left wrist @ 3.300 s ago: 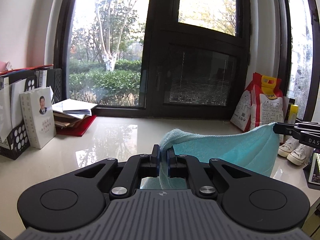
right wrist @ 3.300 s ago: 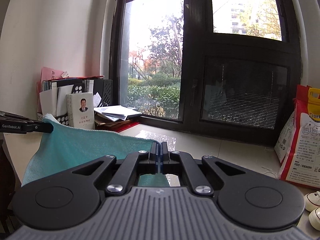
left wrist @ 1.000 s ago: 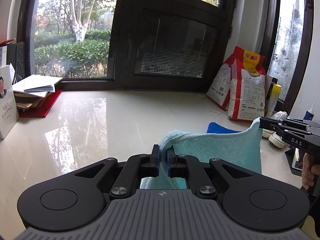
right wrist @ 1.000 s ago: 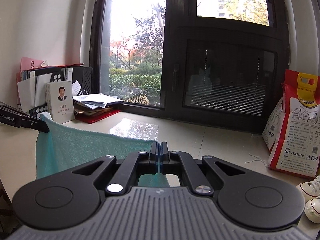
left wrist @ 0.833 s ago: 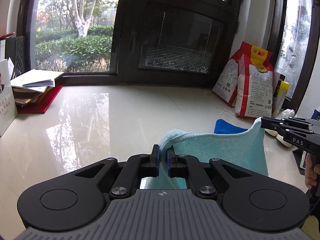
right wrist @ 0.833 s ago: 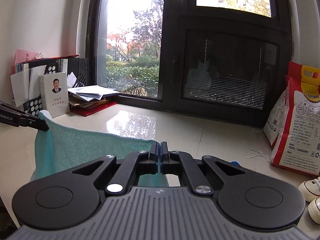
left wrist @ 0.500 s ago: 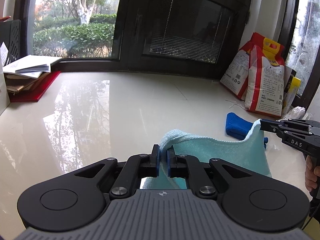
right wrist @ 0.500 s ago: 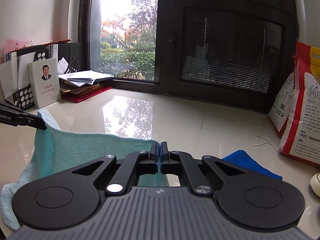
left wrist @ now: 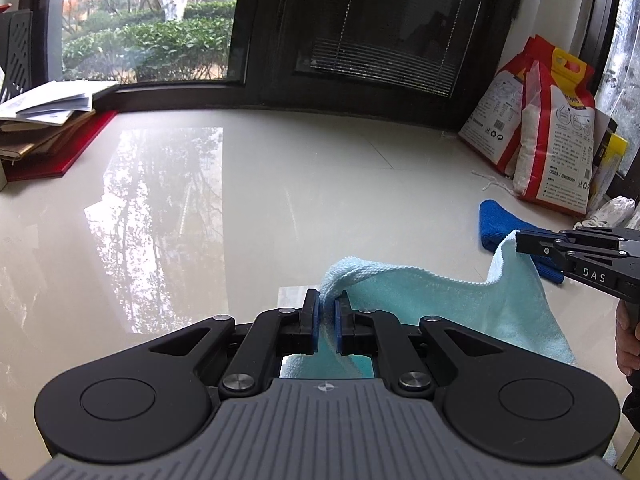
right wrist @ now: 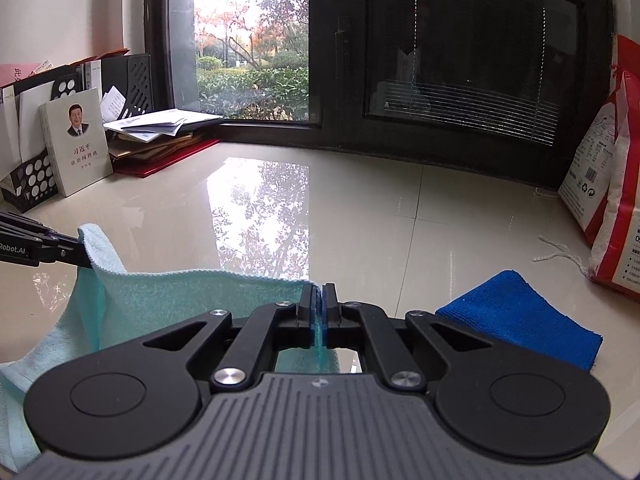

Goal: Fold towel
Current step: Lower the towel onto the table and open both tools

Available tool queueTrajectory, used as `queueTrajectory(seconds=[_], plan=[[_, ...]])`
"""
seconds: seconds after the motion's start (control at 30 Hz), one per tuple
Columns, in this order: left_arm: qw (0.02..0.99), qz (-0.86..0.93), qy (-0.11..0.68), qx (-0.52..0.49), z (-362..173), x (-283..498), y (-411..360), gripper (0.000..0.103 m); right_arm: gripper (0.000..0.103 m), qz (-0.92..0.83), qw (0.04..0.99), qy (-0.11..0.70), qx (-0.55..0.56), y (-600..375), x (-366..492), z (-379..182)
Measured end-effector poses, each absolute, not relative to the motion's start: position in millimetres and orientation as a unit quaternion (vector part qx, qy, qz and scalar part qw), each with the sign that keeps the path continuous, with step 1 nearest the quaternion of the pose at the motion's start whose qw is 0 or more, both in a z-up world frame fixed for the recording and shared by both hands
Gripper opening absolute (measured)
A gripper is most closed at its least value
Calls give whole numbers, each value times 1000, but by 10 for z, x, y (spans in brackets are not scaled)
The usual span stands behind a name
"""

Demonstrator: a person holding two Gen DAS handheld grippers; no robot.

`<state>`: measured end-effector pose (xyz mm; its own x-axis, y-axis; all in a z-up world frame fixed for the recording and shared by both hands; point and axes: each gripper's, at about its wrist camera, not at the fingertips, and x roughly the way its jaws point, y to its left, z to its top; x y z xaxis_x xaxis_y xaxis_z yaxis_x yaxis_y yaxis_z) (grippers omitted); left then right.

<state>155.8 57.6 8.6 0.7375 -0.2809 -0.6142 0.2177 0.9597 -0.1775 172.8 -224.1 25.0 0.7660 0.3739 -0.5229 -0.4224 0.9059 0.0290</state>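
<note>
Left wrist view has the left gripper point(left wrist: 328, 316) clamped on one top corner of the light teal terry towel point(left wrist: 432, 304) and the right gripper point(left wrist: 520, 246) at 3 o'clock pinching the other, so it hangs spread above the glossy cream tabletop point(left wrist: 248, 208), probably for laying flat.

The towel point(left wrist: 440, 304) is light turquoise terry cloth with a stitched hem along its top edge. It hangs spread between two pinched corners: one in the lower centre of the left wrist view, bunched into a small fold, the other at the right edge of that frame. The top edge sags slightly between them. In the right wrist view the towel point(right wrist: 180, 300) drapes down at lower left, its lower part out of sight.
</note>
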Motion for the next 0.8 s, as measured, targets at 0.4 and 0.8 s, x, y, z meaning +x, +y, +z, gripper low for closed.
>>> queueTrajectory(seconds=[0.4,0.8], plan=[[933,-128,332,-51,125,1513,606,37,39,210,940,264,-50,-2240,1719,278],[938,-132,318,-39,253,1254,587,52,46,206,944,250,-58,-2315,1488,435]])
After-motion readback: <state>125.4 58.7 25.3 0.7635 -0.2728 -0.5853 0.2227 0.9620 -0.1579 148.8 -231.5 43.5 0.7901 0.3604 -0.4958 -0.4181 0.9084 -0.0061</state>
